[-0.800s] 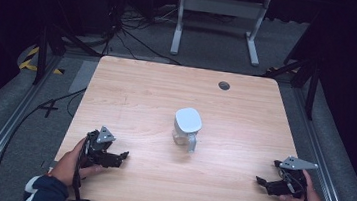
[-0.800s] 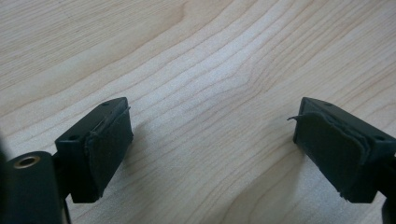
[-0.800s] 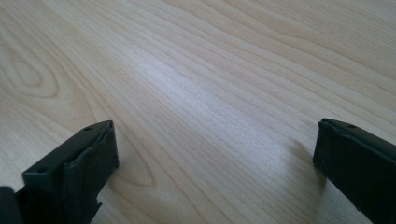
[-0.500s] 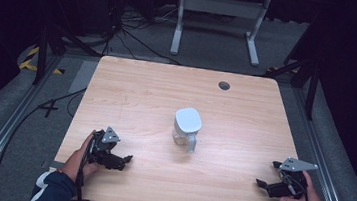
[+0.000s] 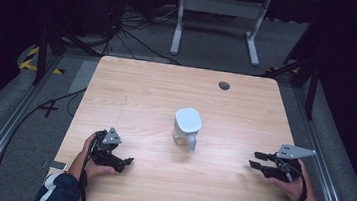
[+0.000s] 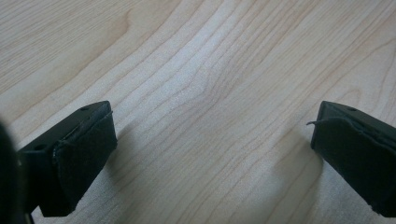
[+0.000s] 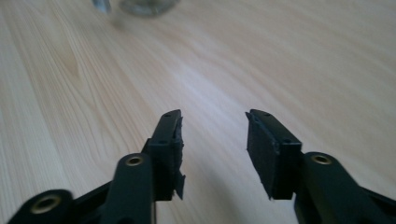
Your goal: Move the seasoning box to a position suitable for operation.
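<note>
A clear jug with a white lid stands near the middle of the wooden table, its handle toward the near edge. My left gripper rests low at the near left, well away from the jug. In the left gripper view the left gripper has its jaws wide apart over bare wood, with nothing between them. My right gripper is at the near right, pointing left toward the jug. In the right gripper view the right gripper is open and empty, with the jug's blurred base far ahead.
A dark round grommet sits near the table's far edge. Beyond the table stands a white metal frame on the grey floor. Cables trail at the far left. Both hands are close to the near edge.
My left gripper has slid a little to the right along the near edge. The right gripper has shifted slightly up in the picture. The jug has not moved.
</note>
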A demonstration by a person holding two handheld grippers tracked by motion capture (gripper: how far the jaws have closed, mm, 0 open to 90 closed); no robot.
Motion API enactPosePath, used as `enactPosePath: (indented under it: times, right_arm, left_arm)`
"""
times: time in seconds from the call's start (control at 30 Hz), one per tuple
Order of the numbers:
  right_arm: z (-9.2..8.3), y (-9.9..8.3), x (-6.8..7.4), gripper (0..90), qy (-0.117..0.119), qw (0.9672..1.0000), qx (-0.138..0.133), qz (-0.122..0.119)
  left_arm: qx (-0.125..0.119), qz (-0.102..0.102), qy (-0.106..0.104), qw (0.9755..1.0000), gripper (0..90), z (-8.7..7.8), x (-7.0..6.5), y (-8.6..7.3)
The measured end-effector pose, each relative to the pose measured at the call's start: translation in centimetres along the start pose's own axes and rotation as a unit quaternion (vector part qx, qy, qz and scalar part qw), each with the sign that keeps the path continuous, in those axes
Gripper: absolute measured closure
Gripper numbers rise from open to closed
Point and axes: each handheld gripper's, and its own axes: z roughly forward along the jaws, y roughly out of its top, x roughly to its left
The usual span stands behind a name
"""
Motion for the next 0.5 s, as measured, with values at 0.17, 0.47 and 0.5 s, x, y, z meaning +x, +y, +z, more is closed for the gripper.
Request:
enactPosePath:
  times: [0.17, 0.47, 0.5]
  right_arm:
    - [1.0, 3.4, 0.8, 70.8, 0.019, 0.9989, -0.035, -0.025]
    - [4.2, 10.8, 3.2, 88.9, 0.070, 0.9913, -0.077, -0.082]
    - [4.2, 10.8, 3.2, 88.9, 0.070, 0.9913, -0.077, -0.082]
  left_arm:
    - [-0.002, 0.002, 0.002, 1.0000, 0.4, 0.0, 0.0, 0.0]
    - [-0.002, -0.003, 0.004, 1.0000, 0.3, 0.0, -0.1, 0.0]
    - [-0.003, 0.000, 0.004, 1.0000, 0.3, 0.1, 0.0, 0.0]
